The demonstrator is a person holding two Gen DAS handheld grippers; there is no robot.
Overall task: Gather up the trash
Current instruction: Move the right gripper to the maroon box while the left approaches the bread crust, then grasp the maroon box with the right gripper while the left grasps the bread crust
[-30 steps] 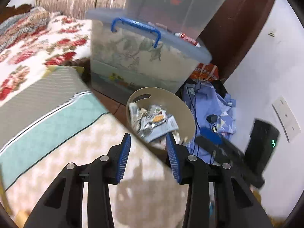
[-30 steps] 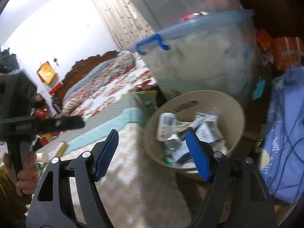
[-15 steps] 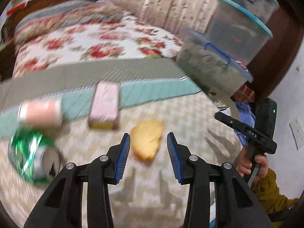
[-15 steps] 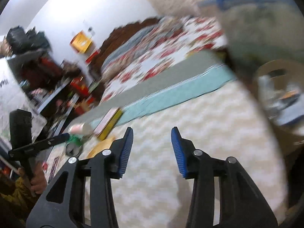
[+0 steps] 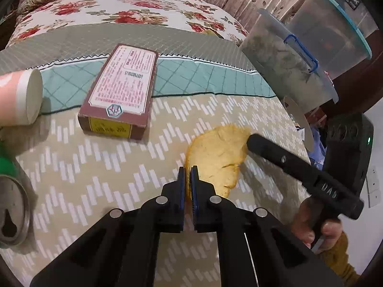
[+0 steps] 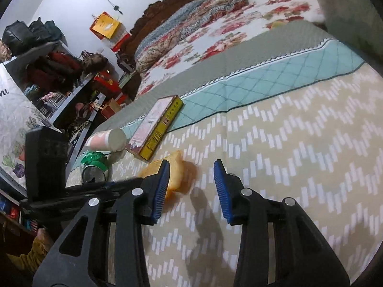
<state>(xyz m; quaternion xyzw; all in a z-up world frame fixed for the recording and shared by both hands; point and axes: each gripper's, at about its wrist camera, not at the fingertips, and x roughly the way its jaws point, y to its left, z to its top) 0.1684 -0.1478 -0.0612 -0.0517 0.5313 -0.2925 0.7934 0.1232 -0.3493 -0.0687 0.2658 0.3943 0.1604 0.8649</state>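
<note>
A yellow bread slice (image 5: 217, 157) lies on the beige zigzag bedcover (image 5: 107, 167). My left gripper (image 5: 188, 181) is shut, its blue pads pinching the slice's near left edge. The right gripper (image 5: 253, 141), held by a hand (image 5: 308, 227), reaches in from the right with its tip at the slice's far edge. In the right wrist view the right gripper (image 6: 191, 174) is open with only bedcover between its pads; the bread slice (image 6: 176, 167) sits just behind its left finger. A maroon carton (image 5: 122, 91), a pink cup (image 5: 21, 98) and a green can (image 5: 9, 203) lie nearby.
The beige bin's rim (image 5: 296, 124) shows past the bed's right edge, below stacked plastic tubs (image 5: 287, 57). A floral quilt (image 5: 107, 12) covers the far bed. In the right wrist view, cluttered shelves (image 6: 59, 71) stand left of the bed.
Both views swung from the bin to the bedcover. My left jaws closed on the bread slice's edge. The right jaws narrowed and came up beside the slice.
</note>
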